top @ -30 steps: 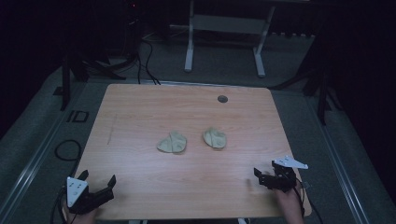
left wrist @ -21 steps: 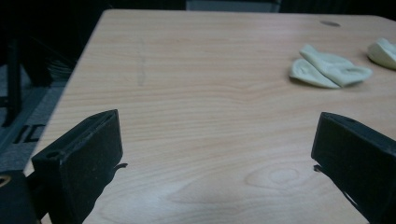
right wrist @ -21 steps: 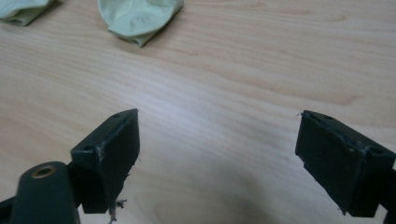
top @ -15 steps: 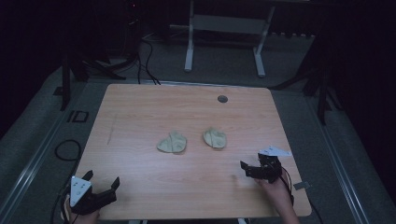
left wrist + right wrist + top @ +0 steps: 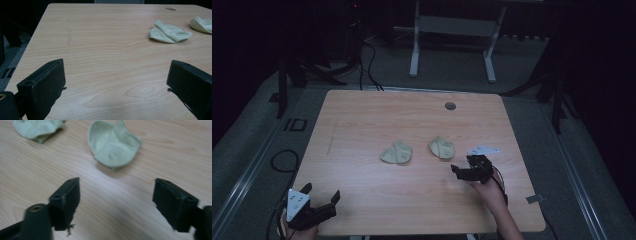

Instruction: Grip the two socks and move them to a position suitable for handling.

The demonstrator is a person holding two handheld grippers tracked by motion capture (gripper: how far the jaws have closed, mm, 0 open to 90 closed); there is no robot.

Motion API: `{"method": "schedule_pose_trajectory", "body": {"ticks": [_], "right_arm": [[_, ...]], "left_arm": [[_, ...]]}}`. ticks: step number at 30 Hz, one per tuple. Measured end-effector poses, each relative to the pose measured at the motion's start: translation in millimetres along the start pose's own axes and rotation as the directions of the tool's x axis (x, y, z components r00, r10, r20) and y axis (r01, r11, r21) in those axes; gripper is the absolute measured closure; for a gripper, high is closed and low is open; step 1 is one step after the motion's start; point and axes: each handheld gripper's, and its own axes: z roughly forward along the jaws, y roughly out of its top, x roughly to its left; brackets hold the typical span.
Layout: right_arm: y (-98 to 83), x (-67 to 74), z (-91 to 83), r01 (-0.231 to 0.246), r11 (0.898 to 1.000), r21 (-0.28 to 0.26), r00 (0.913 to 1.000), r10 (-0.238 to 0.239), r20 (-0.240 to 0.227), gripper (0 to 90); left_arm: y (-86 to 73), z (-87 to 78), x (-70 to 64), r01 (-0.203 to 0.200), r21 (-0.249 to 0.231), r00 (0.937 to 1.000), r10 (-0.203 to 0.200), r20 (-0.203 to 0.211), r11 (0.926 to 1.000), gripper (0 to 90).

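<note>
Right gripper view: jaws apart, sock (image 5: pixel 113 147) ahead.

A wooden worktop (image 5: pixel 377 120) carries a small dark round cap (image 5: pixel 450 106) far beyond the right gripper; grey floor (image 5: pixel 257 150) and cables (image 5: pixel 367 60) surround it.

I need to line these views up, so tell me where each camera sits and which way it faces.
High view: above the person's side, looking forward and down on the table; both forearms, left tool, right tool.
Left gripper view: rides the left tool, faces across the table; open jaws.
Right gripper view: rides the right tool, angled down at the near sock; open jaws.
Shared: both socks; far sock.
</note>
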Motion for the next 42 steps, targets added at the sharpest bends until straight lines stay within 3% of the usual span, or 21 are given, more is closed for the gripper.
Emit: {"method": "schedule_pose_trajectory", "body": {"ticks": [1,4,6,9,18,23,25,31,33,34,37,39,40,42], "right_arm": [[6.4,3.9,6.1,0.005,1.000,0.004,1.0000,-0.005,-0.009,29.1],[13.9,8.0,12.7,0.007,1.000,0.005,0.9999,-0.007,-0.013,31.4],[23.8,12.3,20.6,0.017,1.000,0.006,0.9998,-0.017,-0.011,38.1],[36.0,15.9,30.6,0.030,1.000,0.007,0.9996,-0.030,0.001,42.6],[62.7,14.4,60.7,0.023,1.000,0.018,0.9992,-0.024,0.031,43.7],[66.7,12.8,77.1,0.027,0.999,0.035,0.9982,-0.028,0.052,40.4],[67.0,12.7,86.4,0.025,0.998,0.049,0.9962,-0.029,0.083,40.0],[62.3,15.3,99.7,0.011,0.997,0.072,0.9970,-0.016,0.076,35.8],[56.1,22.5,104.9,0.079,0.993,0.082,0.9892,-0.089,0.117,36.3],[56.1,22.5,104.9,0.079,0.993,0.082,0.9892,-0.089,0.117,36.3],[53.6,24.4,104.2,0.085,0.994,0.067,0.9885,-0.092,0.120,39.6],[53.5,25.0,102.8,0.085,0.994,0.070,0.9883,-0.093,0.121,49.9],[53.5,25.0,102.8,0.085,0.994,0.070,0.9883,-0.093,0.121,49.9],[53.9,27.3,101.1,0.109,0.991,0.082,0.9843,-0.119,0.131,60.3]], "left_arm": [[-0.1,0.3,-0.5,-0.003,0.000,1.0000,0.003,0.004,1.0000,2.1],[-0.3,0.8,-1.1,-0.008,0.003,1.0000,0.008,0.003,1.0000,2.1],[-0.1,0.8,-3.6,-0.047,0.006,0.9989,0.047,-0.009,0.9989,2.1],[0.1,0.7,-4.9,-0.054,0.007,0.9985,0.054,-0.002,0.9985,2.1],[-2.2,-3.4,-1.8,-0.046,0.009,0.9989,0.046,-0.009,0.9989,2.1],[-2.0,-5.3,0.0,-0.039,0.002,0.9991,0.039,-0.015,0.9993,2.1],[-2.4,-4.7,0.5,-0.036,0.005,0.9993,0.036,-0.013,0.9993,2.1],[-3.0,-3.8,-0.6,-0.039,0.010,0.9992,0.039,-0.008,0.9992,2.1],[-3.2,-4.0,-0.2,-0.037,0.009,0.9993,0.038,-0.007,0.9993,2.1],[-3.3,-4.1,0.1,-0.037,0.011,0.9993,0.037,-0.006,0.9993,2.1],[-3.5,-3.1,1.2,-0.029,0.010,0.9996,0.029,-0.006,0.9995,2.1],[-3.3,-2.6,0.7,-0.029,0.011,0.9996,0.029,-0.004,0.9995,2.1],[-3.3,-2.6,0.7,-0.029,0.011,0.9996,0.029,-0.004,0.9995,2.1],[-3.3,-2.3,-0.2,-0.030,0.012,0.9995,0.030,-0.003,0.9995,2.1]]}}
